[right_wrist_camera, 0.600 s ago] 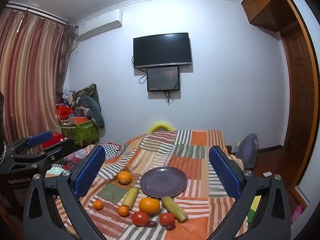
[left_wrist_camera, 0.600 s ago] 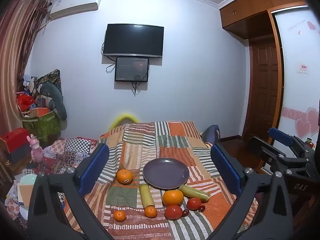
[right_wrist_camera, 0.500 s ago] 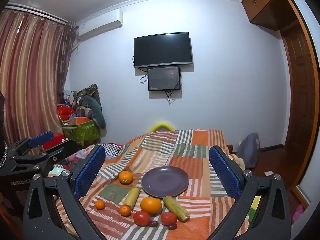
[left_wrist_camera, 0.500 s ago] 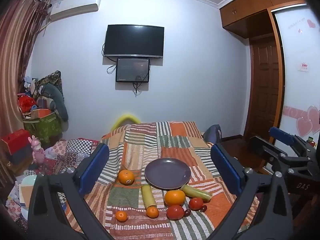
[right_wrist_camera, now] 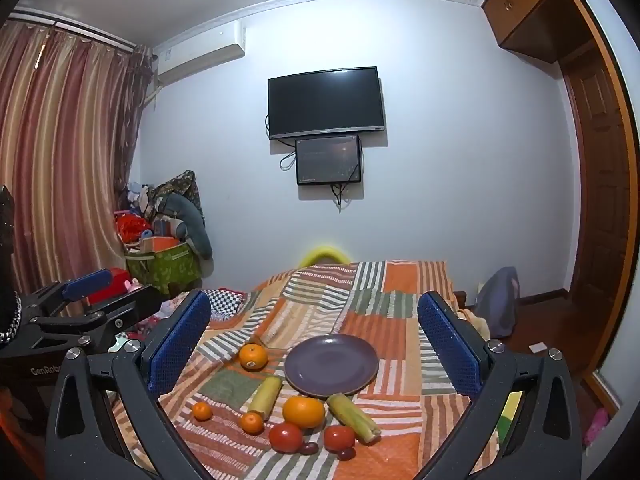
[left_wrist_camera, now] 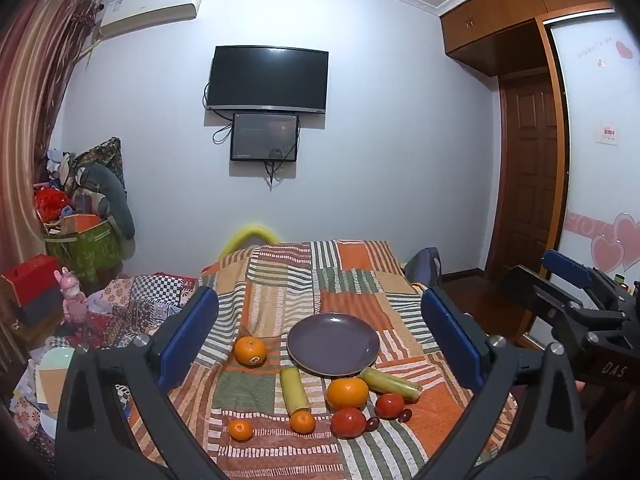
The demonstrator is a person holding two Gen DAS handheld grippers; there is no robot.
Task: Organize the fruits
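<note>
1. Two hand-held claws hover side by side above the near end of a bed covered with a striped patchwork quilt (left_wrist_camera: 352,276). The left claw (left_wrist_camera: 320,332) and the right claw (right_wrist_camera: 314,332) both stand wide apart with nothing between their blue pads.
2. An empty purple plate (left_wrist_camera: 333,344) lies at the middle of the quilt. The fruits sit loose around it, none on it yet.
3. At nine o'clock of the plate is a stickered orange (left_wrist_camera: 250,351). At six o'clock is a larger orange (left_wrist_camera: 347,393), just beside the rim.
4. Two pale green stalks flank that orange: one stalk (left_wrist_camera: 295,390) at seven o'clock, the other stalk (left_wrist_camera: 390,379) at five o'clock, touching or nearly touching the plate.
5. Nearest the claws lie two small mandarins (left_wrist_camera: 240,429), two tomatoes (left_wrist_camera: 348,422) and two dark grape-sized fruits (left_wrist_camera: 372,423), packed close.
6. Risk, as I judge it: the quilt is soft and rumpled, so a round fruit nudged by a pad could roll away, perhaps off the bed.
7. Risk: the front cluster is tight; closing on one tomato may knock or squash its neighbour.
8. Risk: the claws are close together and could collide when both reach for the plate.
9. Risk: pressing on the plate's rim could tip it on the yielding bedding.
</note>
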